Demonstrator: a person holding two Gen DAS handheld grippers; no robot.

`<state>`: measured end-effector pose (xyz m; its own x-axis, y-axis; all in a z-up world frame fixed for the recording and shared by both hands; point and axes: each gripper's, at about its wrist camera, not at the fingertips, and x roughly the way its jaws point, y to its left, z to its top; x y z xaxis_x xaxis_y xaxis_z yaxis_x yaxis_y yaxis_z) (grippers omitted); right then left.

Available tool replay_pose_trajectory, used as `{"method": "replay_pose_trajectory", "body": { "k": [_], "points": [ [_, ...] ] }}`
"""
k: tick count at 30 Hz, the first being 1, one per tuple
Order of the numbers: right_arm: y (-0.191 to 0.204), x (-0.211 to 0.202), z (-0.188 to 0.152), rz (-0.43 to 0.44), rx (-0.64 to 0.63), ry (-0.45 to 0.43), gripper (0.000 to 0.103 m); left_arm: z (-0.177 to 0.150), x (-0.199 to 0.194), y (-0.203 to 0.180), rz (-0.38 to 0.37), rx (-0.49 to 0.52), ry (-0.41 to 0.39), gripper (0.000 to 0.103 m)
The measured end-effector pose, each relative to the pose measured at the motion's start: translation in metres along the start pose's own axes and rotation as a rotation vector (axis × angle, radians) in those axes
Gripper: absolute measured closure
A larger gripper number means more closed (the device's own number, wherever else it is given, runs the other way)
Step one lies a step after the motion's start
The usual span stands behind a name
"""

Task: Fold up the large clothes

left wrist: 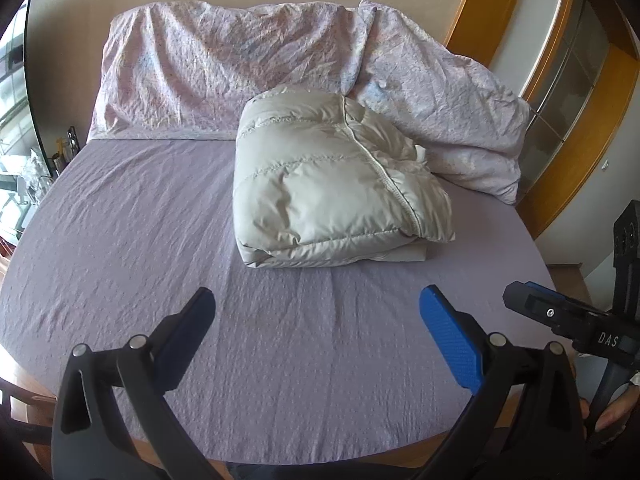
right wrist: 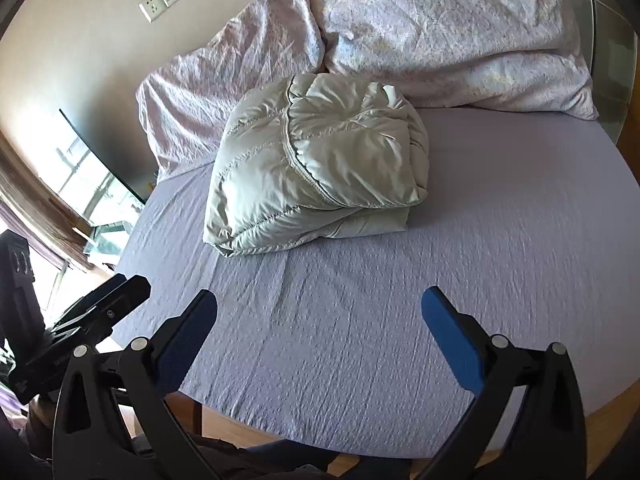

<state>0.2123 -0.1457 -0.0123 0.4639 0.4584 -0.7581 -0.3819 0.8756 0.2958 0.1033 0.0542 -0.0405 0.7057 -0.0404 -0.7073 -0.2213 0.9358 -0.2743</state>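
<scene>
A cream puffer jacket [left wrist: 332, 184] lies folded into a thick bundle on the lilac bed sheet [left wrist: 120, 240], near the head of the bed. It also shows in the right wrist view [right wrist: 316, 160]. My left gripper [left wrist: 316, 304] is open and empty, held above the sheet well short of the jacket. My right gripper [right wrist: 318, 304] is open and empty too, also back from the jacket, above the sheet [right wrist: 500, 240]. The right gripper's body shows at the right edge of the left wrist view [left wrist: 560, 312].
A crumpled pale floral duvet [left wrist: 224, 68] is heaped against the wall behind the jacket, seen also in the right wrist view [right wrist: 440, 28]. A wooden-framed cabinet [left wrist: 560, 92] stands right of the bed. A window and cluttered ledge [left wrist: 24, 168] are on the left.
</scene>
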Motion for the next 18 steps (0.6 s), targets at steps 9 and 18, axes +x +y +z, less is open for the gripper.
{"method": "replay_pose_trajectory", "body": {
  "k": [9,18],
  "points": [
    [0.0018,0.0005,-0.0015,0.021,-0.005,-0.003,0.001,-0.0013,0.003,-0.0034,-0.005,0.006,0.007,0.002],
    [0.0053,-0.003,-0.0016,0.028,-0.014,-0.021,0.001,-0.0019,0.0033,-0.0025,-0.012,0.004,0.007,0.002]
  ]
}}
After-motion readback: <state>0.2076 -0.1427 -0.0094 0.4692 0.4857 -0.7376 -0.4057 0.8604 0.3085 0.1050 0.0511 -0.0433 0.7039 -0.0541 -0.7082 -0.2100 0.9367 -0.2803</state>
